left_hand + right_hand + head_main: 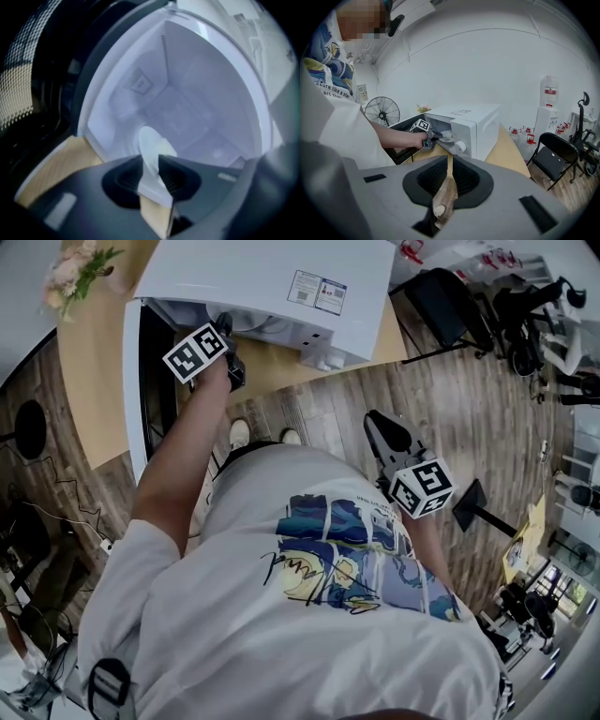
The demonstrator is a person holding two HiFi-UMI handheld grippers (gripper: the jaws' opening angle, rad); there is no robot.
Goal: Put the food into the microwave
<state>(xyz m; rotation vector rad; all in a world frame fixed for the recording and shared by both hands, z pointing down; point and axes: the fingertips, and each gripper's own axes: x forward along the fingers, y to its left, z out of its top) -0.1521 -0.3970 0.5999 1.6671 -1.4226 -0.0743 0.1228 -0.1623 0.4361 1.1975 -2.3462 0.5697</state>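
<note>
The white microwave [272, 277] stands on a wooden table with its dark door [155, 381] swung open to the left. My left gripper [150, 164] reaches into the mouth of the white cavity [197, 93]. A white plate [151, 140] lies edge-on between its jaws, which stand slightly apart around the rim. No food shows on the plate from here. From the right gripper view, the left gripper [433, 137] and plate [446, 136] sit at the microwave [464, 122] opening. My right gripper [450, 161] hangs back over the floor, shut and empty.
The wooden table [94, 381] carries a bunch of flowers [80, 273] at its far left. A black folding chair [555, 154], a fan [382, 112] and a water dispenser [548, 98] stand around the room. The person's torso fills the lower head view.
</note>
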